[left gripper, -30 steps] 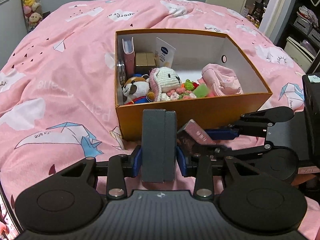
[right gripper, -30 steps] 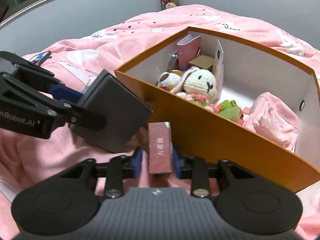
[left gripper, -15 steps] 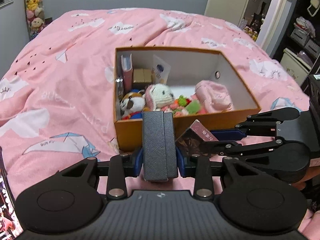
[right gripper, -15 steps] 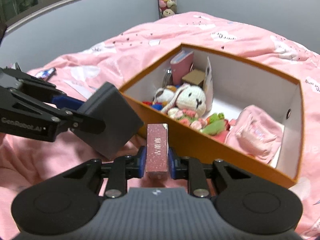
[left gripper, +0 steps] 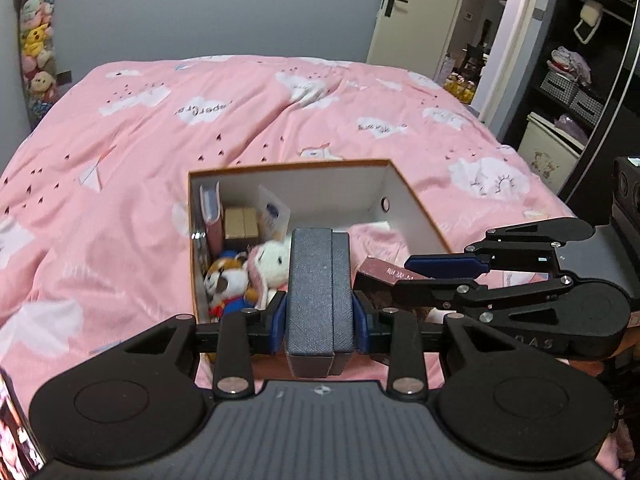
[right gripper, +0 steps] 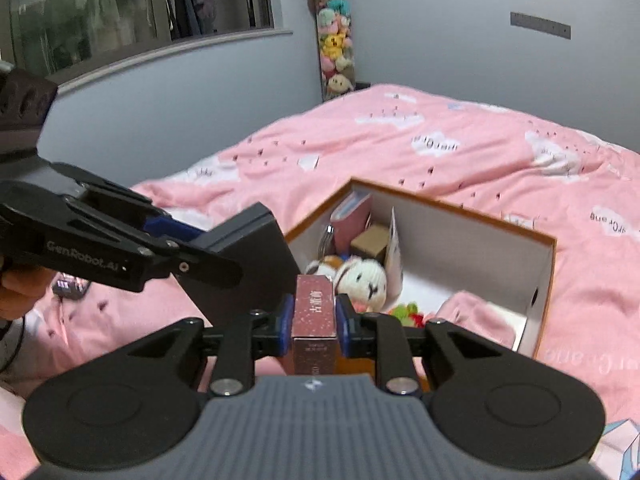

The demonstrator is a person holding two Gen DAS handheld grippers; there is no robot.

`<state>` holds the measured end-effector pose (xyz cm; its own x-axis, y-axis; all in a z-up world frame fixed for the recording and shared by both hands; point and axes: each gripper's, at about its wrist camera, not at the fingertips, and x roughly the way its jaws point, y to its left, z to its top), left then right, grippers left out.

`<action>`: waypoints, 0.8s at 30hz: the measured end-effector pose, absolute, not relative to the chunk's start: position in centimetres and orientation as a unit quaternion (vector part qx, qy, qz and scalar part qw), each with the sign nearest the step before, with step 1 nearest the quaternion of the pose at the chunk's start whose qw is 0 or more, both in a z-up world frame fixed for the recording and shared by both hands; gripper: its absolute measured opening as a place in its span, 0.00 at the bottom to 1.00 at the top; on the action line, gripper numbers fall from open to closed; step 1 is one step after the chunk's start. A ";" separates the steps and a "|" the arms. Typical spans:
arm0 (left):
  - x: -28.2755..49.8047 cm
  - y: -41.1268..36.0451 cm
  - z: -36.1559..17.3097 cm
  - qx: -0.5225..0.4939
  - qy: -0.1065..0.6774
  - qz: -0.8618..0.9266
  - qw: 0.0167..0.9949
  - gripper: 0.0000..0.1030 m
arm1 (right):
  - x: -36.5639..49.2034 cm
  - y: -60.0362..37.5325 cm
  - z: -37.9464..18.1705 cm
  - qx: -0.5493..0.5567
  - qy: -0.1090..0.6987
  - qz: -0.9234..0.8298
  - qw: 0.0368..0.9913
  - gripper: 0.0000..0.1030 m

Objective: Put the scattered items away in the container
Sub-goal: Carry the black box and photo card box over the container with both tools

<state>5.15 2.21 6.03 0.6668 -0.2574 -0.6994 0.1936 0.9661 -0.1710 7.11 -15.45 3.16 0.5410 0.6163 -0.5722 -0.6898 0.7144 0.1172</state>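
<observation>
An open orange box (left gripper: 416, 196) (right gripper: 547, 280) with a white inside sits on the pink bed. It holds plush toys, a pink book, a small brown carton and a pink pouch. My left gripper (left gripper: 319, 318) is shut on a dark grey case (left gripper: 318, 292), held above the box's near edge; the case also shows in the right wrist view (right gripper: 252, 264). My right gripper (right gripper: 314, 320) is shut on a maroon carton (right gripper: 314, 320), held beside the grey case over the box's near side. The carton also shows in the left wrist view (left gripper: 384, 276).
The pink duvet (left gripper: 200, 120) spreads around the box. A tube of plush toys (right gripper: 334, 48) stands at the wall. A door (left gripper: 416, 12) and dark shelves (left gripper: 576, 80) lie to the right. A dark phone-like item (right gripper: 70, 288) lies on the bed.
Both grippers have risen with their items and now look down over the box's near edge; the box sits lower and farther in both views.
</observation>
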 end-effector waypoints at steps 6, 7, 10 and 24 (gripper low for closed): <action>8.2 2.5 6.9 -0.074 0.383 -0.130 0.912 0.37 | 9.8 -17.9 4.9 0.028 0.278 0.348 0.895 0.24; 8.8 2.7 6.9 -0.082 0.382 -0.130 0.911 0.37 | 10.4 -18.3 5.0 0.041 0.274 0.336 0.900 0.24; 11.3 2.7 6.5 -0.110 0.385 -0.134 0.906 0.37 | 12.4 -19.0 4.7 0.072 0.271 0.302 0.911 0.24; 21.6 0.4 2.6 -0.140 0.413 -0.100 0.894 0.37 | 20.9 -19.9 0.4 0.125 0.282 0.204 0.929 0.24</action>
